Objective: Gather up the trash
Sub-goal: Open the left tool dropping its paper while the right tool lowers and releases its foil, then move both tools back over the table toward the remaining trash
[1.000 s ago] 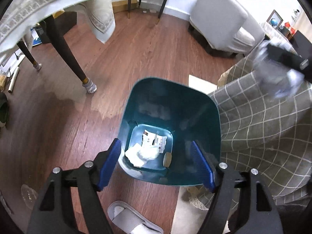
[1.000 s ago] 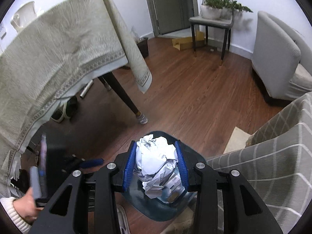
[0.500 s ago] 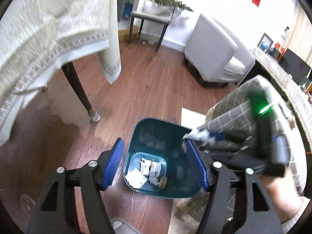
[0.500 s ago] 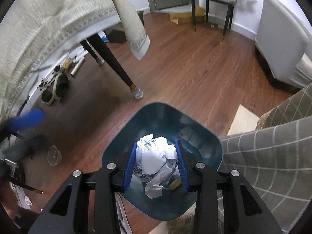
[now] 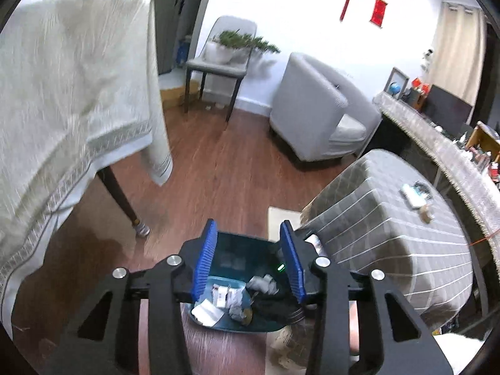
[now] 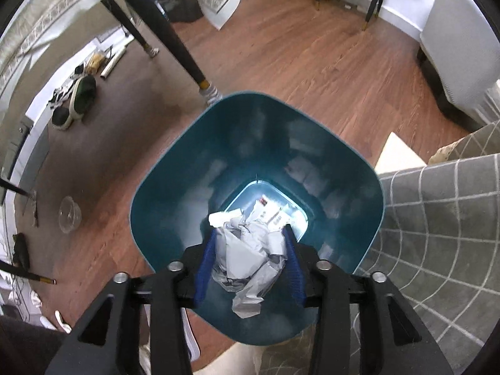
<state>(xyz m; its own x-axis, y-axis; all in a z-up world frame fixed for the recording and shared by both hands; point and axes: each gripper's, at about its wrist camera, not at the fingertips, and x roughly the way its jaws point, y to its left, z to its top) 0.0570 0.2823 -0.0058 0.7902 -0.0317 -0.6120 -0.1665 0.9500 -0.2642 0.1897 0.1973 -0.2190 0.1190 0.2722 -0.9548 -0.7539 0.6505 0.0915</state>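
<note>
A teal waste bin point(image 6: 175, 143) stands on the wood floor with paper scraps point(image 6: 272, 212) lying on its bottom. My right gripper point(image 6: 250, 231) points down into the bin's mouth. A crumpled white paper ball point(image 6: 250, 256) fills the gap between its blue pads, which still touch it while the jaws are opening. My left gripper point(image 5: 248, 228) hangs higher, above the bin point(image 5: 231, 243), with nothing between its fingers as the jaws are closing. In the left wrist view the right gripper's dark body shows inside the bin, partly hidden behind my right finger point(image 5: 292, 265).
A table under a pale cloth point(image 5: 72, 100) stands left of the bin, its dark leg point(image 6: 175, 43) close to the rim. A grey checked cover point(image 6: 437, 218) adjoins the bin on the right. A clear plastic cup point(image 6: 70, 214) lies on the floor. A grey armchair point(image 5: 315, 115) stands beyond.
My right gripper has sunk with the paper ball from above the bin down into its mouth. My left gripper has risen and tilted up, and its jaws have narrowed.
</note>
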